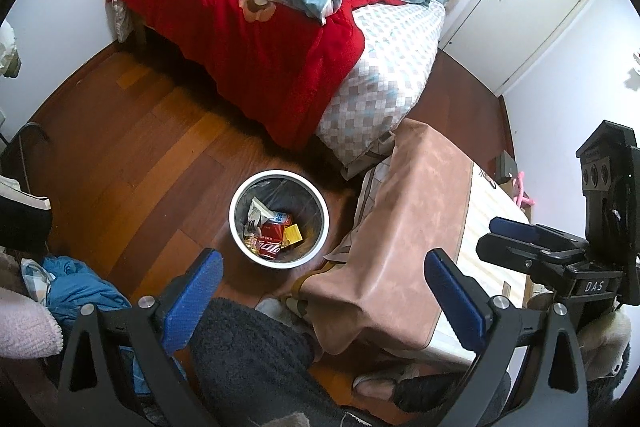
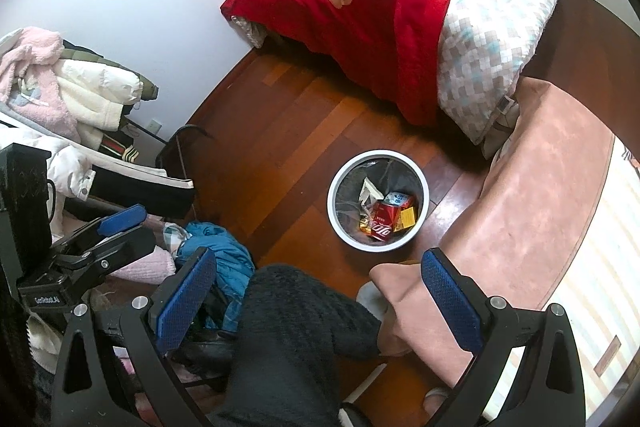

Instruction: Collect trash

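Observation:
A round white trash bin (image 1: pixel 236 227) with a clear liner stands on the wooden floor; it also shows in the right wrist view (image 2: pixel 334 211). Inside lie a red can (image 1: pixel 271 242), a yellow wrapper (image 1: pixel 293 233) and crumpled paper (image 1: pixel 258 211). My left gripper (image 1: pixel 322 297) is open and empty, held high above the floor, nearer than the bin. My right gripper (image 2: pixel 316 297) is open and empty at a similar height. The right gripper shows in the left wrist view (image 1: pixel 516 235) over the table, and the left gripper shows in the right wrist view (image 2: pixel 116 227).
A bed (image 1: pixel 384 75) with a red blanket (image 1: pixel 256 59) and blue quilt stands behind the bin. A table with a pink-brown cloth (image 1: pixel 412 227) is right of the bin. Clothes (image 2: pixel 60 87) pile on a chair at left. My dark-trousered leg (image 1: pixel 248 359) is below.

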A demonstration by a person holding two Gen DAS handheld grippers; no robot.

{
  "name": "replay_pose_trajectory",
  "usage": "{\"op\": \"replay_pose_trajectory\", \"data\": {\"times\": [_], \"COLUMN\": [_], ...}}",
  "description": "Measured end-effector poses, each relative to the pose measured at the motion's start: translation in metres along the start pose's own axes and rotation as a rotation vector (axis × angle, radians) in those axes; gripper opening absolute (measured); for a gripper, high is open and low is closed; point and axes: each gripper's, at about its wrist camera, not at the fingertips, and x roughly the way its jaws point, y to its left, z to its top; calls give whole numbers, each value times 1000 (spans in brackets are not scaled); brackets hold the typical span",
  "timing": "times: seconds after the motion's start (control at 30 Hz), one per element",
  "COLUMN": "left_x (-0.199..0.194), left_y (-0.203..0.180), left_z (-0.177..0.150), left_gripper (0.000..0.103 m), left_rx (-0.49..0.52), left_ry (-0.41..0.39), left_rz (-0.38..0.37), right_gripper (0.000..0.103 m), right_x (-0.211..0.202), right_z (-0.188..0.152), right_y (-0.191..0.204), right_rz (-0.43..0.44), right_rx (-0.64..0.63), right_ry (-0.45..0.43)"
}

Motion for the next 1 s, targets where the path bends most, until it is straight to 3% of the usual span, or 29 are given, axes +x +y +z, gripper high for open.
{"op": "replay_pose_trajectory", "data": {"times": [1.0], "left_x": [7], "left_y": [2], "left_z": [0], "left_gripper": [103], "left_rx": [-9], "left_ry": [14], "left_rz": [-1], "right_gripper": [103], "right_x": [9], "right_z": [1], "right_y": [10], "right_rz": [21], "right_rx": [-18], "right_ry": [24]}}
